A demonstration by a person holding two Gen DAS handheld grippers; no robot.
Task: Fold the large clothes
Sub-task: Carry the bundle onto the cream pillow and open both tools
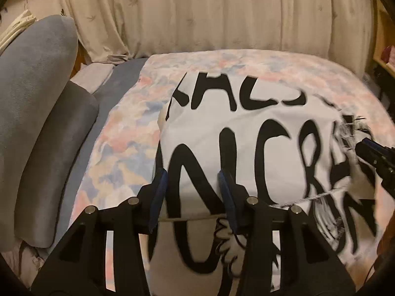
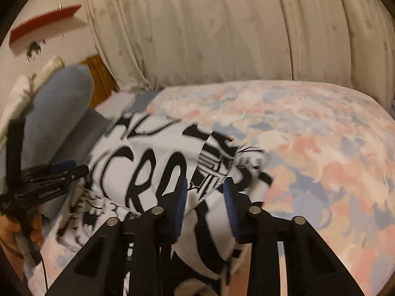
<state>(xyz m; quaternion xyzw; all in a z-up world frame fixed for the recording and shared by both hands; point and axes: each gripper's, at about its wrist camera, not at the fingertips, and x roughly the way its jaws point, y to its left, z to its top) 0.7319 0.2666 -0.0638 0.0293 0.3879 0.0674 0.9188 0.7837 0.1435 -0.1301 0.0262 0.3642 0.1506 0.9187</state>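
Garment (image 1: pixel 246 133), white, bold black lettering.

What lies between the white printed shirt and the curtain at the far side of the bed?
Only the pastel patterned bedspread; nothing else lies on that stretch between the shirt and the curtain, seen clearest in the right wrist view.

My shirt (image 1: pixel 237 148) print smears unreadable at its right edge; its near hem runs under my left gripper (image 1: pixel 195 197) and out of view.

White cotton garment with large black lettering (image 1: pixel 246 133), rumpled, partly folded over, lying on pastel patchwork bedspread (image 1: pixel 128 128), print facing up
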